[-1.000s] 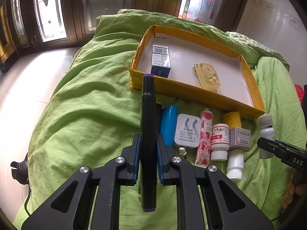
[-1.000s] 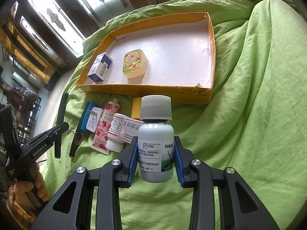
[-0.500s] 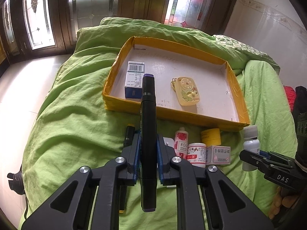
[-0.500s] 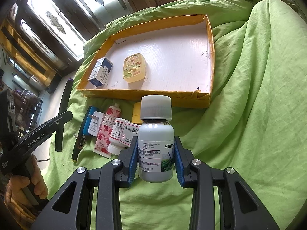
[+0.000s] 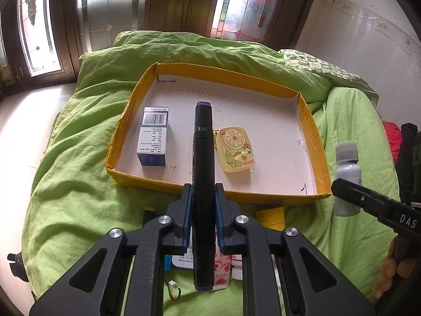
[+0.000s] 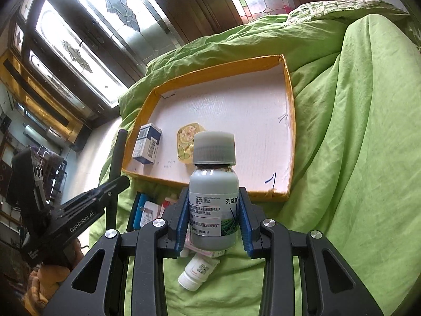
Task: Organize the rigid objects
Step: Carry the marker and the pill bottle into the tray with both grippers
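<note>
Marker (image 5: 202,173), black with purple ends, clamped upright in my left hand-held gripper (image 5: 202,218), its upper end showing over the yellow-walled tray (image 5: 136,105). My right hand-held gripper (image 6: 213,220) is clenched on a grey bottle (image 6: 213,184) with a grey ribbed cap, held upright before the tray's near wall. Tray sits on a green bedspread (image 5: 79,163) and holds a blue-and-white carton (image 5: 154,137) standing at its left and a yellow cartoon keychain case (image 5: 235,148) lying flat near the middle, the two apart. Below the tray's near wall on the bedspread: a yellow-capped item (image 5: 271,217), a white plug adapter (image 6: 147,212) on something blue, a rose-print tube (image 5: 222,271), a small white bottle (image 6: 198,272) on its side.
</note>
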Action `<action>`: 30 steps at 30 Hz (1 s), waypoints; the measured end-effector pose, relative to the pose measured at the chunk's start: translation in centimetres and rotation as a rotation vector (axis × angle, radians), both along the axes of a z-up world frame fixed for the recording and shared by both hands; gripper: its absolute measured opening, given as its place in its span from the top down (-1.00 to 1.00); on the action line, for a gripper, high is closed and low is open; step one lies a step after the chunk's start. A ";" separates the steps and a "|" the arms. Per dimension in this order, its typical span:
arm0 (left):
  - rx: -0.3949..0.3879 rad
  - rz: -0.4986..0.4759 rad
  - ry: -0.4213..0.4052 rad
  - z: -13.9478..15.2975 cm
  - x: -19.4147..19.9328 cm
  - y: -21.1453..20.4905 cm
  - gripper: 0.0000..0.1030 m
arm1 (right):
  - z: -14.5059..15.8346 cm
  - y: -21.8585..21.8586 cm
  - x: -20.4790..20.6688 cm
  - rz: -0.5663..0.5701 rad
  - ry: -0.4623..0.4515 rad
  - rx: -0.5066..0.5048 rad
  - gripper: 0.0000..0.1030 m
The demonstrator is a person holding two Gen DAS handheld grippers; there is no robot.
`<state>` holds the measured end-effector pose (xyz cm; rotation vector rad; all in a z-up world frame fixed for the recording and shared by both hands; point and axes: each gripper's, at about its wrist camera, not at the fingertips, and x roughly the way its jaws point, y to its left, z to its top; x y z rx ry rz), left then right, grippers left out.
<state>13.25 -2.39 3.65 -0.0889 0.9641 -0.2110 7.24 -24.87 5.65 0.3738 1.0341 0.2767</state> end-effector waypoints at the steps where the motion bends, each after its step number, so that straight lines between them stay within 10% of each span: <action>1: -0.001 -0.001 0.001 0.0 0.4 -0.1 0.75 | 0.1 -0.1 0.4 -0.005 -0.003 0.002 0.41; 30: 0.003 0.067 0.086 -5.5 10.6 0.3 0.75 | -5.9 0.5 5.9 -0.045 0.105 -0.082 0.41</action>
